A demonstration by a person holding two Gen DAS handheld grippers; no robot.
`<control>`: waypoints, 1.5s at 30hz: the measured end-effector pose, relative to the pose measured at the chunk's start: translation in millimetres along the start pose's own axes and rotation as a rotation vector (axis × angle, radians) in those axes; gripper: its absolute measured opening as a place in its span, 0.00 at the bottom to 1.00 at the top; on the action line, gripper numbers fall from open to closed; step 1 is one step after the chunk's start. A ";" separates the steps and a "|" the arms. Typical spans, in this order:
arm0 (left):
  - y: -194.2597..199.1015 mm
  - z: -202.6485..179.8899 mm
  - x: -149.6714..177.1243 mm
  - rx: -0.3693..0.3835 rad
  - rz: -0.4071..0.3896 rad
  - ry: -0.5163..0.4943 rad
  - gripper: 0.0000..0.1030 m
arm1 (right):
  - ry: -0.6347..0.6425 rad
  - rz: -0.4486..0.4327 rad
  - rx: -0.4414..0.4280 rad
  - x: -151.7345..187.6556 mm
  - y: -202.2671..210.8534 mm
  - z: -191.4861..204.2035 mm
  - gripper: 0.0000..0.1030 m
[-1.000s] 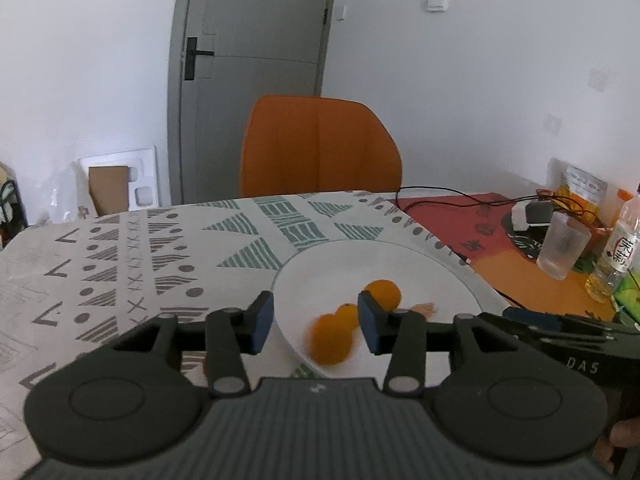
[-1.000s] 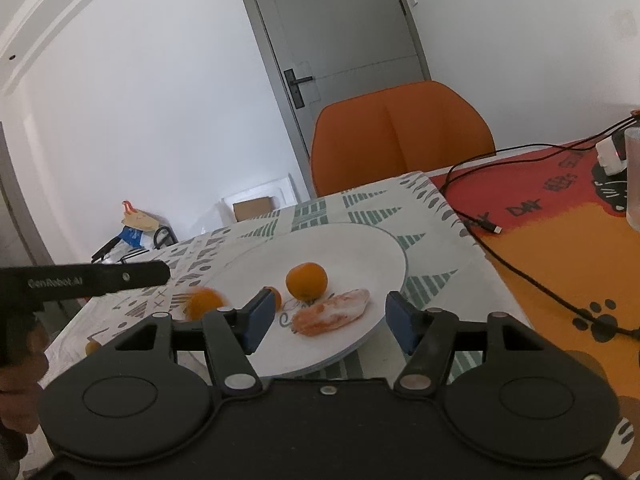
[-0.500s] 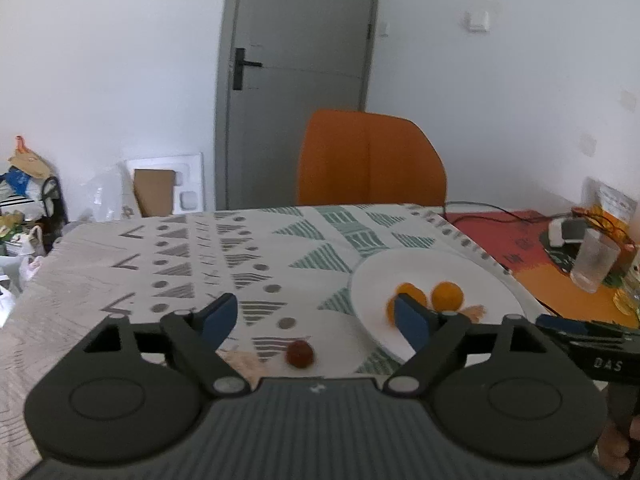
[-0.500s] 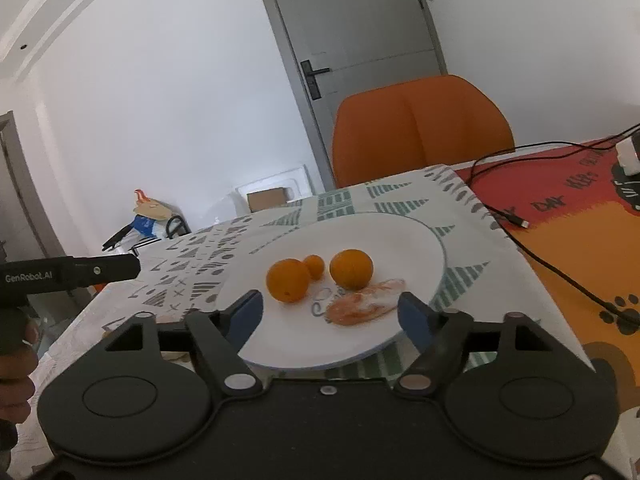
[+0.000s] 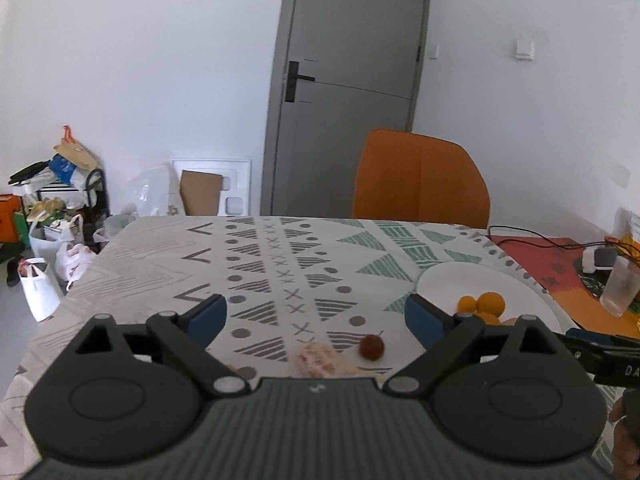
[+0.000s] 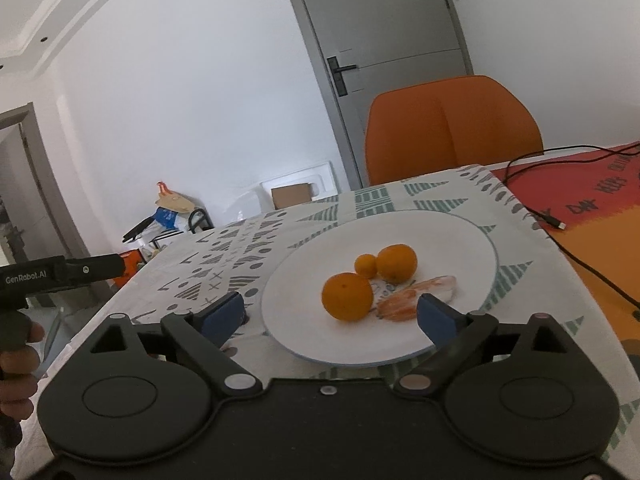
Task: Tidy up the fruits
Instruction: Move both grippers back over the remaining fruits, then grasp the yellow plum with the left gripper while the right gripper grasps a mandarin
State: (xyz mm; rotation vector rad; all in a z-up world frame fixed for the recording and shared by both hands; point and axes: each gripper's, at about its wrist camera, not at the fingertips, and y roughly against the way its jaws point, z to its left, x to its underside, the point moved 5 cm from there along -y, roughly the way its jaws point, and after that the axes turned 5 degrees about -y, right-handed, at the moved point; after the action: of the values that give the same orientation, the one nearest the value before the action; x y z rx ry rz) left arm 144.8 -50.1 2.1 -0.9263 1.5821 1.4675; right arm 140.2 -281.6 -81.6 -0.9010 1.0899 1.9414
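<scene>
A white plate (image 6: 460,236) holds two oranges (image 6: 347,297), (image 6: 396,263), a small kumquat (image 6: 365,265) and a pink-orange wrapped piece (image 6: 416,296). My right gripper (image 6: 330,314) is open and empty, just in front of the plate's near rim. In the left wrist view the plate (image 5: 448,280) lies at the right with the oranges (image 5: 482,305) on it. A small dark red fruit (image 5: 371,347) and a pink wrapped piece (image 5: 318,358) lie on the cloth between the fingers of my left gripper (image 5: 316,314), which is open and empty above them.
A patterned tablecloth (image 5: 256,264) covers the table. An orange chair (image 5: 420,180) stands behind the far edge. A red-orange mat (image 6: 592,216) with a black cable (image 6: 600,276) lies to the right, with a plastic cup (image 5: 620,288) on it. Bags and clutter (image 5: 52,220) are on the floor to the left.
My left gripper has let an orange go onto the plate, opened wide and swung left and back off the plate. The orange rolled and settled beside the others. My right gripper drew back slightly.
</scene>
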 end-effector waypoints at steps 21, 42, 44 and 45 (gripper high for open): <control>2.4 60.7 33.7 -0.042 0.084 0.126 0.90 | 0.054 0.085 -0.053 21.1 -24.9 43.5 0.92; -17.0 61.4 80.5 0.050 0.188 0.196 0.21 | 0.111 0.141 -0.107 35.2 -43.4 81.8 0.92; -14.6 64.8 79.8 0.044 0.186 0.195 0.21 | 0.116 0.155 -0.121 39.3 -47.2 87.4 0.92; -13.2 67.1 79.7 0.041 0.184 0.196 0.21 | 0.119 0.163 -0.129 41.4 -49.3 90.8 0.92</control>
State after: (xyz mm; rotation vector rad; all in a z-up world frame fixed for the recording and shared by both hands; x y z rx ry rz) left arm 125.9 15.3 -77.8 -0.9456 1.8764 1.4995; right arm 141.1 -171.7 -99.0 -1.0367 1.1466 2.1349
